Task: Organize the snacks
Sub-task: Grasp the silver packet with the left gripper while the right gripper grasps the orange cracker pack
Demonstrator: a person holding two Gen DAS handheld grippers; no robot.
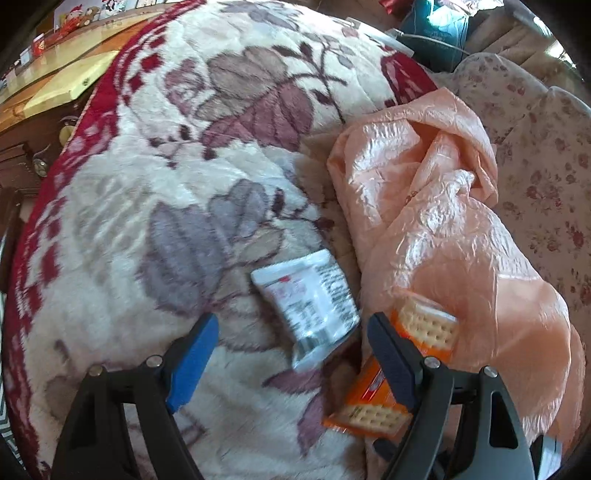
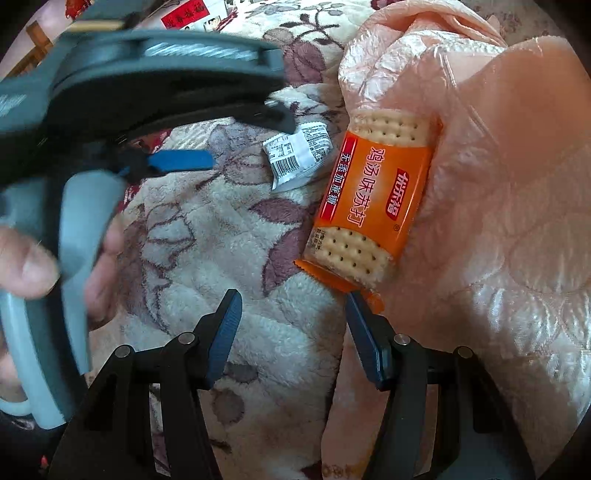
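Observation:
An orange cracker packet (image 2: 369,205) lies on the floral blanket (image 2: 229,236) against a pink plastic bag (image 2: 498,184); it also shows in the left wrist view (image 1: 373,398). A small white snack packet (image 1: 310,306) lies just left of it, and shows in the right wrist view (image 2: 299,155). My left gripper (image 1: 291,332) is open, with the white packet between its fingers and its right finger over the orange packet. My right gripper (image 2: 291,306) is open and empty, just below the orange packet's near end. The left gripper's body (image 2: 110,110) fills the upper left of the right wrist view.
The pink plastic bag (image 1: 436,206) lies crumpled to the right, on a flowered quilt (image 1: 535,155). A wooden cabinet (image 1: 44,96) stands beyond the blanket's left edge. Teal cloth (image 1: 432,26) lies at the far end.

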